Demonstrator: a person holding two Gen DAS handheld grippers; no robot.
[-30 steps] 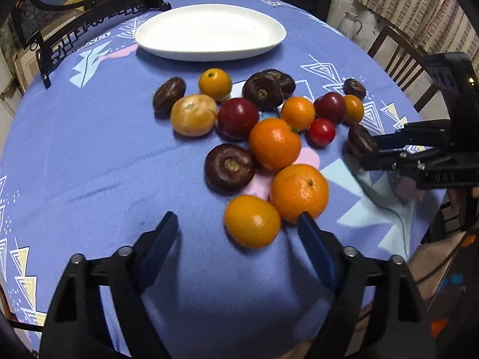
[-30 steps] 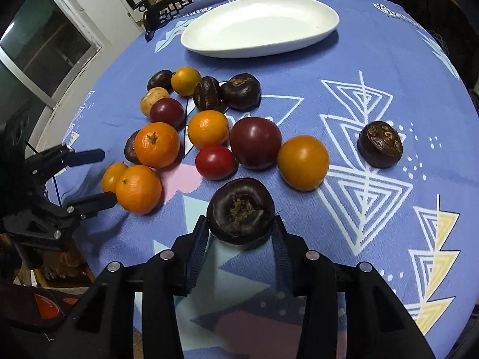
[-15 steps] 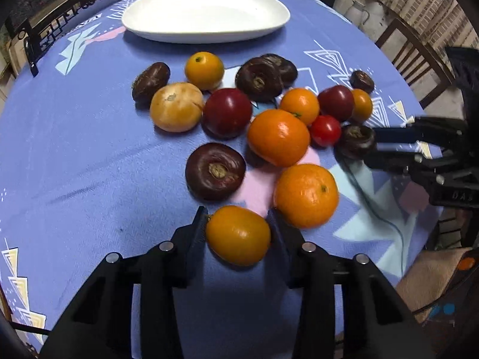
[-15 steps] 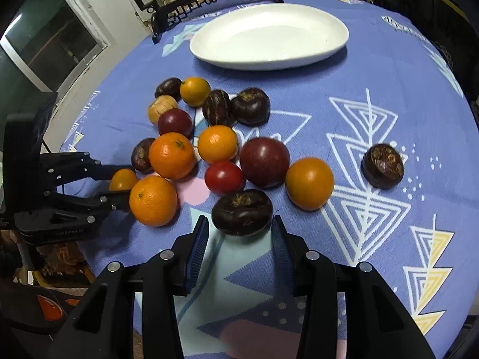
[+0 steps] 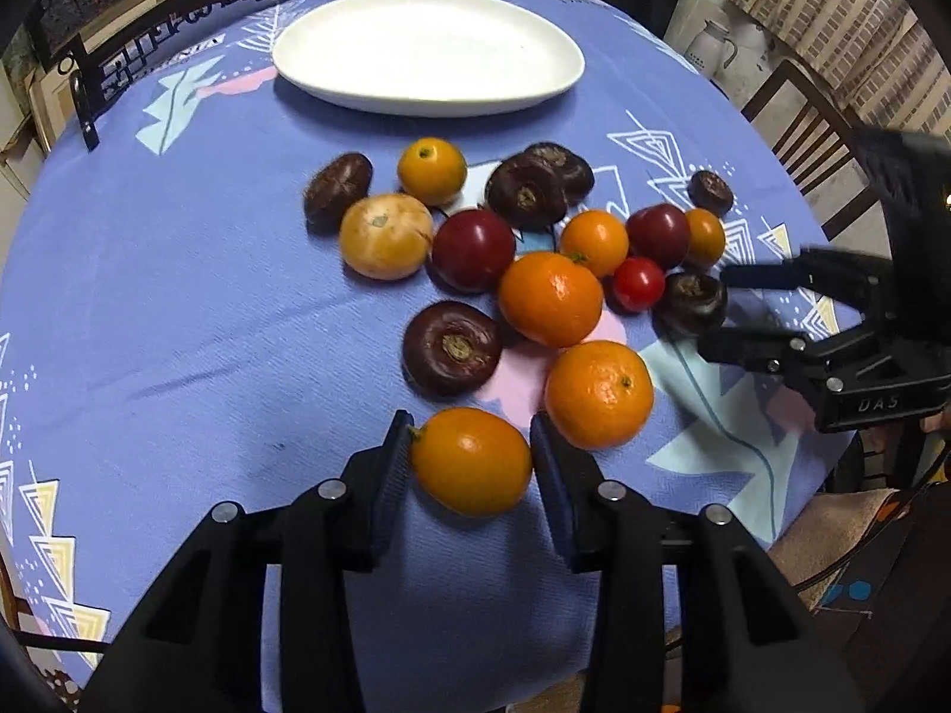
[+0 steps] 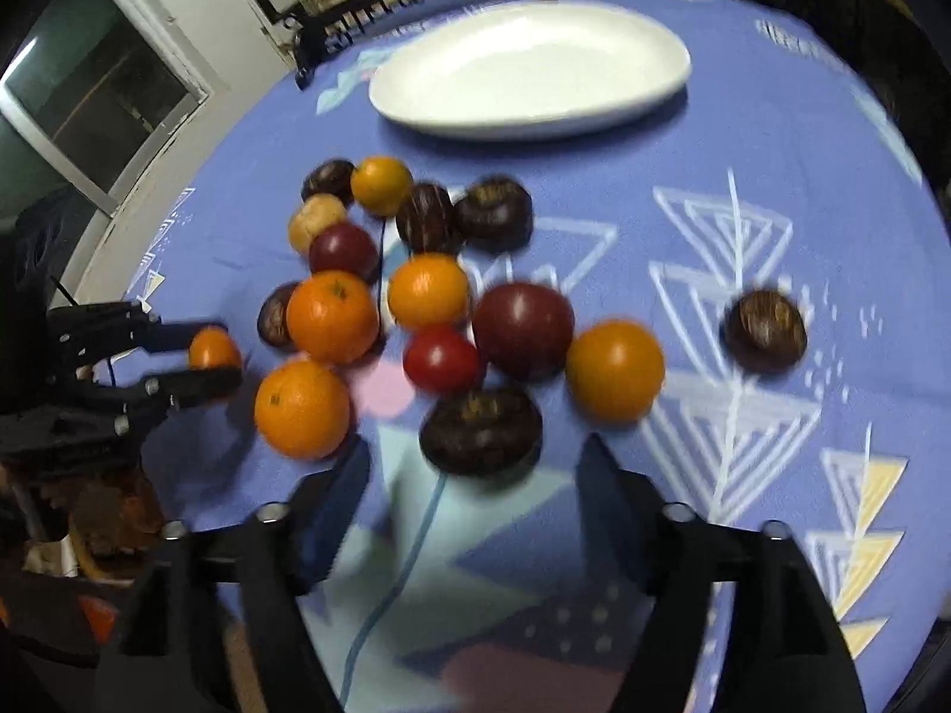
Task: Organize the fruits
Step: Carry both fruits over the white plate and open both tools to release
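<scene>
Right gripper (image 6: pixel 475 481) has released and spread, its dark fruit (image 6: pixel 481 431) lying just ahead; left gripper (image 5: pixel 469 457) pinches an orange fruit (image 5: pixel 471 460), the plate (image 5: pixel 428 50) far beyond.

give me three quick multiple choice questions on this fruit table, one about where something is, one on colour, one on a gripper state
1. Where does the white plate lie relative to the fruit pile?
A. on the far side of it, with nothing on it
B. under the oranges
C. in the right gripper

2. What colour is the fruit between the left gripper jaws?
A. dark purple
B. orange-yellow
C. bright red

3. How does the right gripper stand?
A. shut on a red tomato
B. out of sight
C. open, jaws spread either side of the dark purple fruit

Answers:
1 A, the plate sits bare beyond all the fruit.
2 B, the orange-yellow fruit sits pressed between both jaws.
3 C, the right wrist view shows gaps between each jaw and the fruit.
</scene>
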